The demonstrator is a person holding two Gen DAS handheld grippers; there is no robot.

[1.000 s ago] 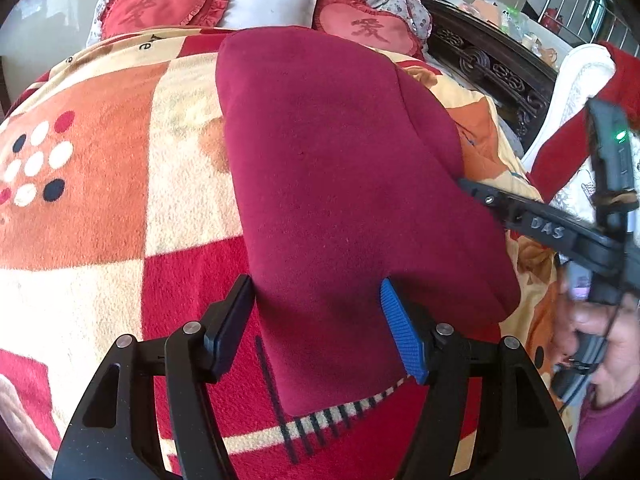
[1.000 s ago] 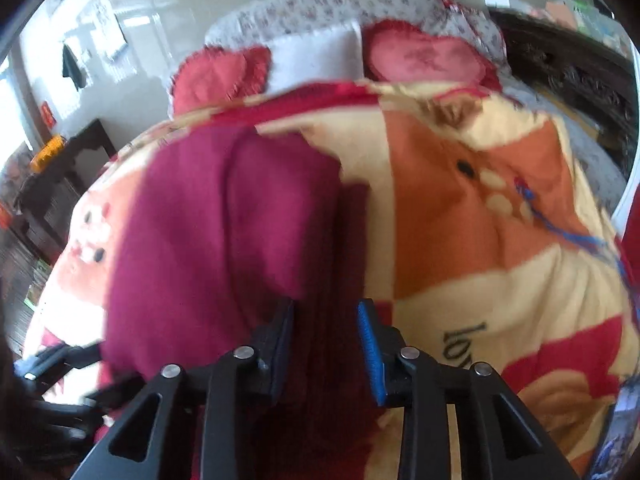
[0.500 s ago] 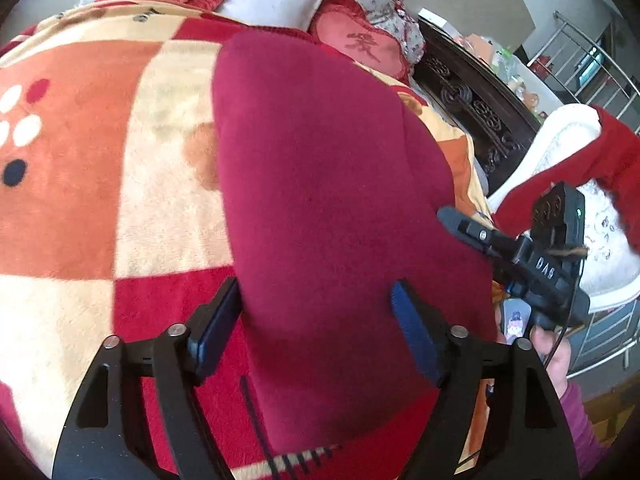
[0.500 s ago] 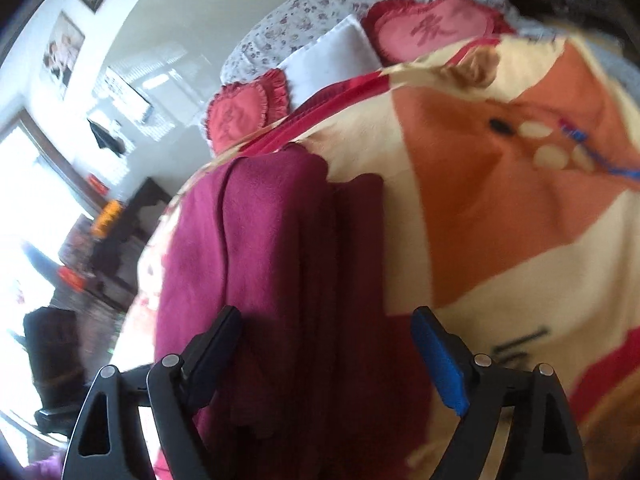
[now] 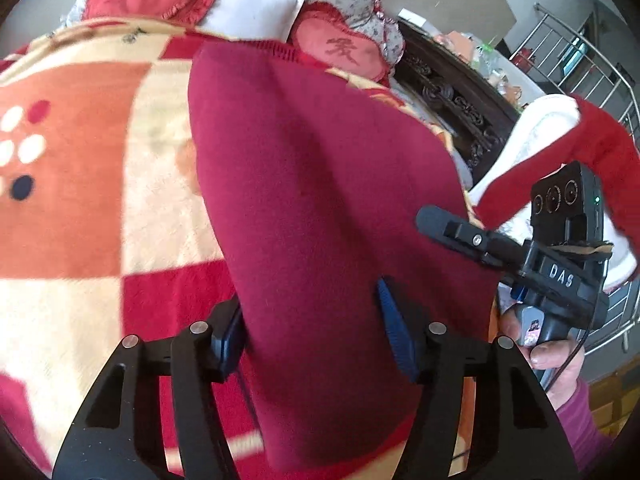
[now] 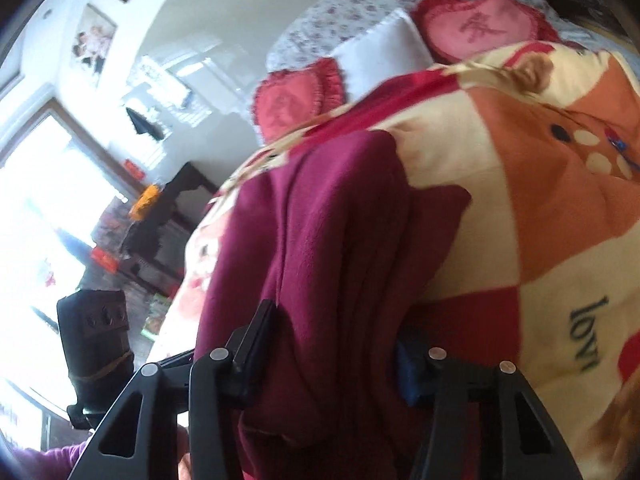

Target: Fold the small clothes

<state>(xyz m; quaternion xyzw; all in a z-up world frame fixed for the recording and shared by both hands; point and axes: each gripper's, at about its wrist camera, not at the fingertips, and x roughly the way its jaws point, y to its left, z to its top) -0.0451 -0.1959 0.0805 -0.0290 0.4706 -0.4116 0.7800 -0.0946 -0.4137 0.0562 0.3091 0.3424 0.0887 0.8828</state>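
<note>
Between both grippers' spread jaws: maroon garment [image 5: 320, 200], on blanket [image 5: 80, 160].

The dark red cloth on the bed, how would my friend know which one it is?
Look at the bed's checked blanket, all orange, cream and red squares. Lying along its middle, below the heart-shaped cushions, is the dark red cloth. It is the only plain thing there, one wine colour with no pattern, and both grippers reach toward its near end.
</note>
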